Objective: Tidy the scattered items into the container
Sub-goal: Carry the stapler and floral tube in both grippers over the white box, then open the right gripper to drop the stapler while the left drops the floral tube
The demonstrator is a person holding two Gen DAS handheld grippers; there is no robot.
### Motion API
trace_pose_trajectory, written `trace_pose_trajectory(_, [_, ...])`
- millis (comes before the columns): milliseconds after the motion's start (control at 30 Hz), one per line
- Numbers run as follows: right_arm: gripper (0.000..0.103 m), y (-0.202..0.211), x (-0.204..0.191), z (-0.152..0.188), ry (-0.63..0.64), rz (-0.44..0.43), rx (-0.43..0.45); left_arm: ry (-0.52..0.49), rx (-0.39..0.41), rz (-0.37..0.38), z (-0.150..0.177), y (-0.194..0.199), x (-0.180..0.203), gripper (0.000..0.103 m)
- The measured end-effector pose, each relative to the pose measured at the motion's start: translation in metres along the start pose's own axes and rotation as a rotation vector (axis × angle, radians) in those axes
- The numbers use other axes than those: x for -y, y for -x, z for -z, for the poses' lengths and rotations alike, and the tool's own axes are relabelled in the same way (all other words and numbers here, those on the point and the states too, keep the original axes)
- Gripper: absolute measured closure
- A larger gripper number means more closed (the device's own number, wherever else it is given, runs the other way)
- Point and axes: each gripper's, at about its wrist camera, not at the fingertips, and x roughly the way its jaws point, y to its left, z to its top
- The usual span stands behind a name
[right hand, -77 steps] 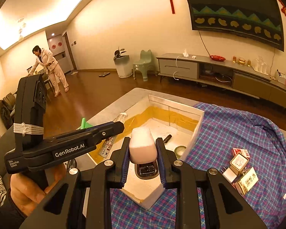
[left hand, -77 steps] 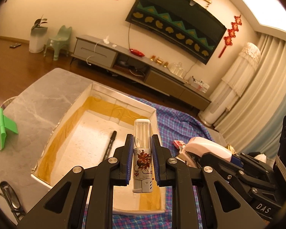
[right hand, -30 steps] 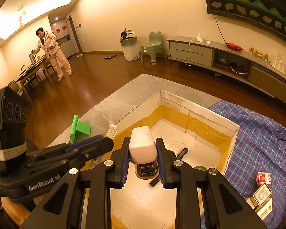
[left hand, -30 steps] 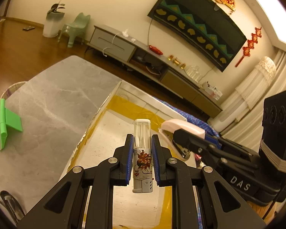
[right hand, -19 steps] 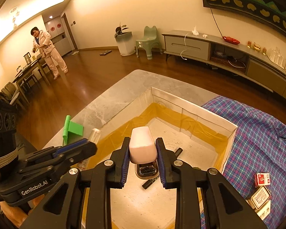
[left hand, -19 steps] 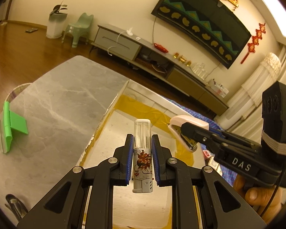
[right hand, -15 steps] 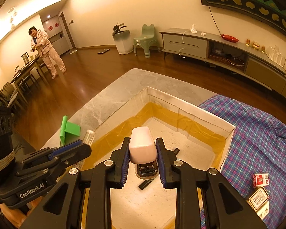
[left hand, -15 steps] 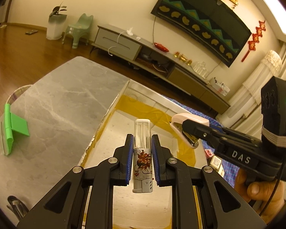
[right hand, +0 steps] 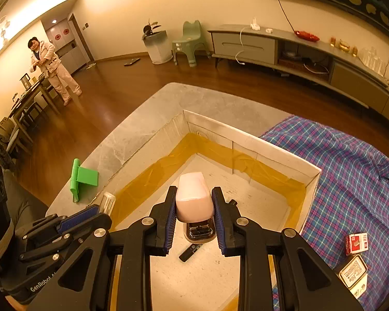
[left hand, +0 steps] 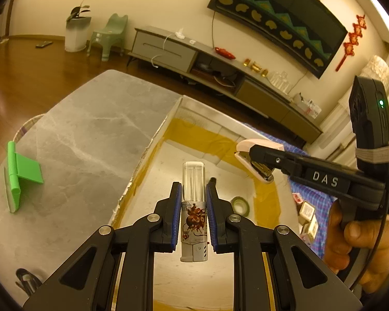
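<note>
Blue-padded left gripper (left hand: 193, 208) clamped on lighter (left hand: 194, 215), low centre of left view; right gripper (right hand: 194, 215) clamped on pink stapler (right hand: 194, 200), low centre of right view. Both held over open box (right hand: 272, 153), not yet in it. Pen (right hand: 190, 252) and tape roll (left hand: 240, 204) already on box floor. Risk: grippers close together over box, could knock on release; dropped lighter might bounce off pen. Small packs (right hand: 355, 243) lower right on plaid cloth (right hand: 350, 165). Grey marble table (left hand: 85, 134), green stand (left hand: 18, 173) at left. Living room, wood floor, person upper left.
</note>
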Motion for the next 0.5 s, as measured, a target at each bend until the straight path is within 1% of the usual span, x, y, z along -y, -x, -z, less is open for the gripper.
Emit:
trace_pose_trajectory(233, [0.075, -0.022, 0.005, -0.004, -0.016, -0.006, -0.060, -0.034, -0.023, -0.011, 0.001, -0.006, 0.006, 0.084])
trace_pose_trajectory(500, [0.075, -0.051, 0.009, -0.011, -0.027, -0.003, -0.134, -0.057, -0.046, -0.042, 0.002, -0.016, 0.008, 0.084])
